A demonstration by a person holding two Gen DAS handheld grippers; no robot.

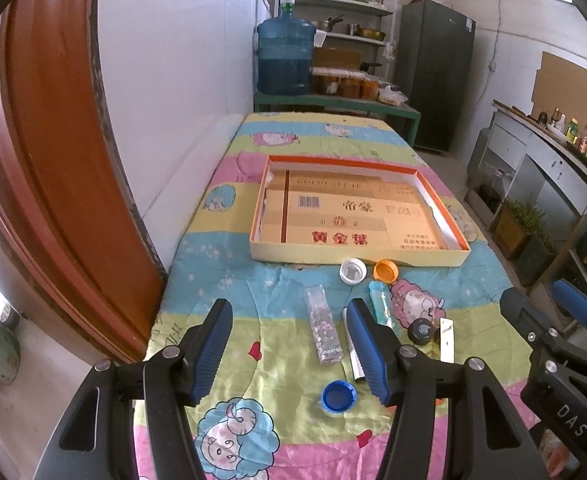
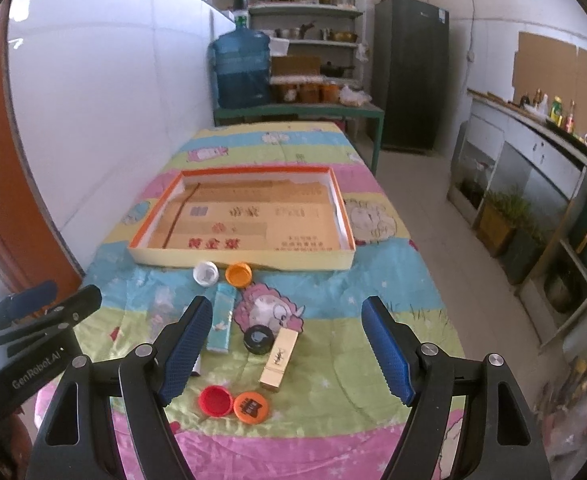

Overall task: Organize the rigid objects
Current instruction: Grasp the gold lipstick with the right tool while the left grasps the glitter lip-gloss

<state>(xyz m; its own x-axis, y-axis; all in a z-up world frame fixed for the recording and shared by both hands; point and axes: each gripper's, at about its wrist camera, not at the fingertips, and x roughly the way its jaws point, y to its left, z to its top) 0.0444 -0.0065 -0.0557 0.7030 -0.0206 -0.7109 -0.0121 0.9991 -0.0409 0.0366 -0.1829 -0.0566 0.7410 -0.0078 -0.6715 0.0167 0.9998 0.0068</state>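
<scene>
Both my grippers spread wide, empty: left gripper (image 1: 293, 354), right gripper (image 2: 293, 350). Small items lie loose at frame centre, short of the empty tray (image 2: 141, 257). Likely first pick: gold case (image 2: 279, 360), lower centre, touching the black cap (image 2: 258, 340). Straddle its long sides. Open room right of it; table drops off at right.
</scene>
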